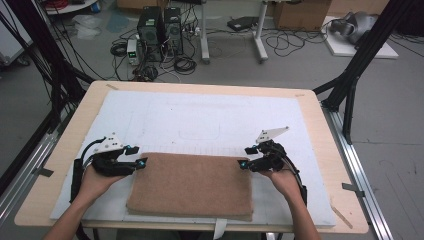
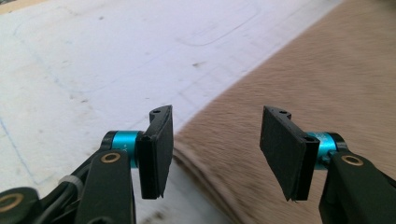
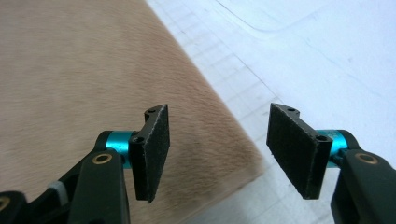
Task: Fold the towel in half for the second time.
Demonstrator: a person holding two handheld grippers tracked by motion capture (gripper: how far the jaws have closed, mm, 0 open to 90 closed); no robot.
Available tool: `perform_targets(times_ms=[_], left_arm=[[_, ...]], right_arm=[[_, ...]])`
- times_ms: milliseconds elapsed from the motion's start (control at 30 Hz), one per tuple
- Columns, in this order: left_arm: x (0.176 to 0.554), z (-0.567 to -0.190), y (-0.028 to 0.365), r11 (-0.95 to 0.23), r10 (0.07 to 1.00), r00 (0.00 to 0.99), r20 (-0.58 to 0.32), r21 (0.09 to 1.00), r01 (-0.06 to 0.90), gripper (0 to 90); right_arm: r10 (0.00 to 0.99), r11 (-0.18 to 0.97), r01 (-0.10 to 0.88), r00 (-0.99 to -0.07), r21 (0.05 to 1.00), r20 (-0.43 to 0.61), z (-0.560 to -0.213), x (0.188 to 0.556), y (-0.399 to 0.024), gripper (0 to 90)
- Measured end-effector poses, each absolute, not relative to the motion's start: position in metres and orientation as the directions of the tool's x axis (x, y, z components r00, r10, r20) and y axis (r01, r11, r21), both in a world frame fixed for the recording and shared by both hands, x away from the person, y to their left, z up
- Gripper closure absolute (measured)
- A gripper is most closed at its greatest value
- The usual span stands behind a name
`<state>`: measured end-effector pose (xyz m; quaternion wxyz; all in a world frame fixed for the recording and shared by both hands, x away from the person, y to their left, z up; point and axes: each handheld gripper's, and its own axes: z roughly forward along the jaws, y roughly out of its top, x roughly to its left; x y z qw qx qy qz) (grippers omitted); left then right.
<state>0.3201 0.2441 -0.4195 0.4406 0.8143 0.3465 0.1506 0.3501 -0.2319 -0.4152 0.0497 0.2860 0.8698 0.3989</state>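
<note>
Brown, short-piled and folded flat, the towel (image 1: 192, 185) lies at the near side of the white mat (image 1: 210, 117), its front edge close to the mat's near border. The left gripper (image 1: 140, 157) sits at the towel's far left corner and the right gripper (image 1: 244, 156) at its far right corner, both with jaws parted and nothing between the pads (the cloth lies loose beneath them). Beyond the towel's far edge the mat stretches bare toward the wooden table (image 1: 320, 135) rim.
</note>
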Motion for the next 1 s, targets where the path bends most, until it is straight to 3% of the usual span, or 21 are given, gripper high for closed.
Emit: perform_targets(times_ms=[200, 300, 400, 467, 567, 700, 1000], left_arm=[[0.334, -0.441, 0.237, -0.406, 0.703, 0.704, -0.103, 0.754, 0.516, 38.8], [0.334, -0.442, 0.239, -0.398, 0.688, 0.713, -0.136, 0.751, 0.527, 47.0], [0.331, -0.440, 0.239, -0.407, 0.673, 0.727, -0.136, 0.753, 0.517, 64.7], [0.328, -0.436, 0.237, -0.420, 0.673, 0.732, -0.108, 0.758, 0.499, 72.7], [0.324, -0.430, 0.235, -0.419, 0.692, 0.720, -0.051, 0.784, 0.458, 76.3], [0.332, -0.420, 0.235, -0.357, 0.735, 0.677, -0.037, 0.827, 0.434, 76.9], [0.383, -0.388, 0.226, -0.303, 0.790, 0.613, -0.012, 0.861, 0.408, 76.8]], right_arm=[[0.550, 0.532, 0.506, -0.816, 0.679, 0.176, -0.432, 0.358, -0.228, 36.6], [0.525, 0.547, 0.519, -0.824, 0.657, 0.213, -0.436, 0.358, -0.224, 49.2], [0.492, 0.562, 0.506, -0.841, 0.654, 0.227, -0.433, 0.357, -0.223, 69.6], [0.487, 0.572, 0.491, -0.848, 0.657, 0.210, -0.431, 0.356, -0.222, 74.5], [0.496, 0.573, 0.472, -0.850, 0.670, 0.176, -0.423, 0.354, -0.222, 76.3], [0.526, 0.552, 0.460, -0.839, 0.695, 0.137, -0.410, 0.361, -0.222, 76.6], [0.587, 0.523, 0.444, -0.806, 0.728, 0.071, -0.374, 0.416, -0.223, 76.5]])
